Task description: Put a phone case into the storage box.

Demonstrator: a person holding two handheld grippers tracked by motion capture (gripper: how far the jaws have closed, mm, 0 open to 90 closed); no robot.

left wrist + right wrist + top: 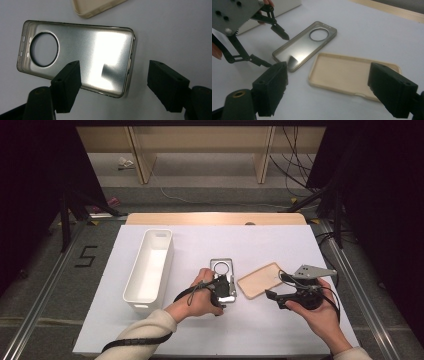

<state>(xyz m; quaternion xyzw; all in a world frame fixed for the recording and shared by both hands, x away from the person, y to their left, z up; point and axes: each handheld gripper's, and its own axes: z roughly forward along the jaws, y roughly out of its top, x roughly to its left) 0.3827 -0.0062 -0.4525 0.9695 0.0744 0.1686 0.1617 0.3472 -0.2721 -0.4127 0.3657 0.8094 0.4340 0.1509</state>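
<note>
From above, the worktop (150, 330) carries a clear phone case (223, 279) near its middle, lying flat with its round camera opening at the far end. Just to the right of that case lies a tan phone case (260, 280), inner side up and set at a slant, close to it but apart. Well to the left of the clear case stands a long white bin (149, 269). The left tool (223, 290) sits over the near end of the clear case, gripped by the person's left hand (200, 296); the right tool (276, 287) rests at the near right end of the tan case in the right hand (320, 312). In the left gripper view the clear phone case (75, 57) lies flat below the left tool (113, 83), whose jaws stand fairly wide: one pad overlaps the case's long edge, the other stands off beyond the opposite edge, and neither presses on it; a corner of the tan phone case (96, 7) shows beyond. In the right gripper view the right tool (327, 85) stands wide with nothing between its pads, above the tan phone case (347, 73); the clear phone case (305, 45) lies beside it, and the left tool (275, 48) straddles its near end with the jaws apart.
</note>
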